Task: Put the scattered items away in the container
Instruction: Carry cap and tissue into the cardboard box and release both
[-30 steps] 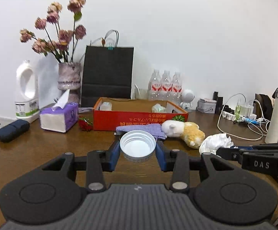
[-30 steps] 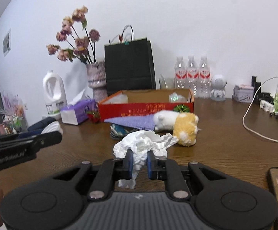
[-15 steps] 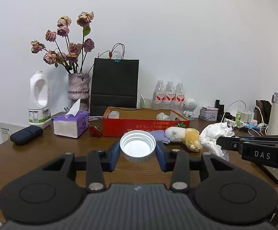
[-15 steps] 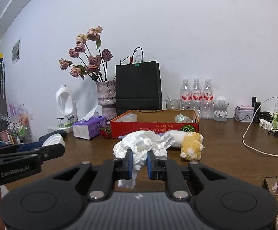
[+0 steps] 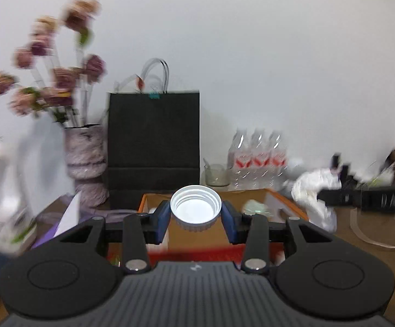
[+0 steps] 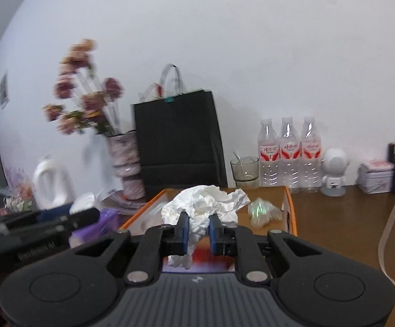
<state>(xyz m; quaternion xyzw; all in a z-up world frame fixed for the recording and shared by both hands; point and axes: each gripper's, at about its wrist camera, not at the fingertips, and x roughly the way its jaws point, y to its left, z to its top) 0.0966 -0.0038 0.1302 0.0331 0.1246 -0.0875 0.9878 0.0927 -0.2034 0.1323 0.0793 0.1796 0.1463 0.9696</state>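
L gripper (image 5: pixel 195 212) clamps white jar lid (image 5: pixel 195 207), R gripper (image 6: pixel 198 229) pinches crumpled tissue (image 6: pixel 203 207); both over red cardboard box (image 6: pixel 289 207): lower inside walls, then release the 2 items.

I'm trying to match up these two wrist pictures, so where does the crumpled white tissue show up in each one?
Left wrist view: the crumpled white tissue is at the right, held by the right tongs just past the box's right edge.
Right wrist view: it is at centre, pinched in the right tongs above the red cardboard box.
Shared landmark: the black paper bag standing behind the box.
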